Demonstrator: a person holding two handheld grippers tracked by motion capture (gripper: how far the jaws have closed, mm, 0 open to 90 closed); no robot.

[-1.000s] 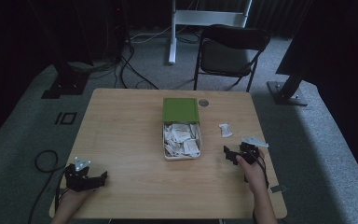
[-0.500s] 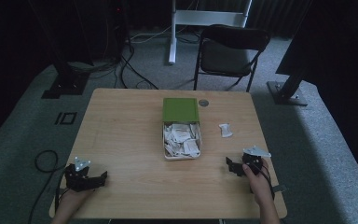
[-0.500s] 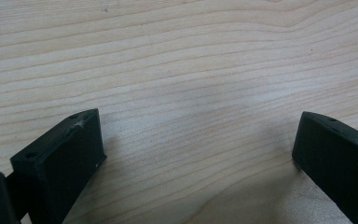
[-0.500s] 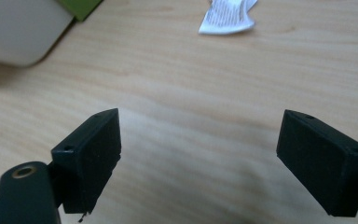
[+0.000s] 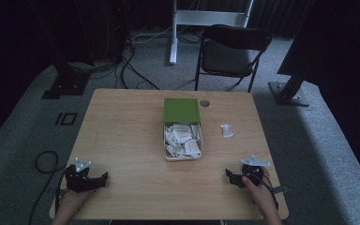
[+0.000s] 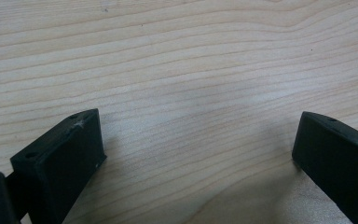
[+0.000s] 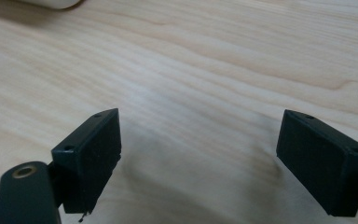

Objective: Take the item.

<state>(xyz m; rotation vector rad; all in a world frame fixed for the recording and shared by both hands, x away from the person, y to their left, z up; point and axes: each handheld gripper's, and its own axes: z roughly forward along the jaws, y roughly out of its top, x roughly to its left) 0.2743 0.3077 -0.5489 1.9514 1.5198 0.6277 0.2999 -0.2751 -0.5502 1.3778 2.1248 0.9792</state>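
In the high view the person's forearms are being cut off by the bottom edge, and the left hand [image 5: 71,205] is being shown only in part. The small white pieces in the box [image 5: 183,140] are too small and dim for any print to be read. The round grey thing [image 5: 205,103] at the far edge of the table [image 5: 122,136] is too small to be told. The far side of the room is being lost in darkness. In the right gripper view a pale rounded object [image 7: 51,3] is being cut by the top edge. In the left gripper view both jaws are being cropped at the bottom.
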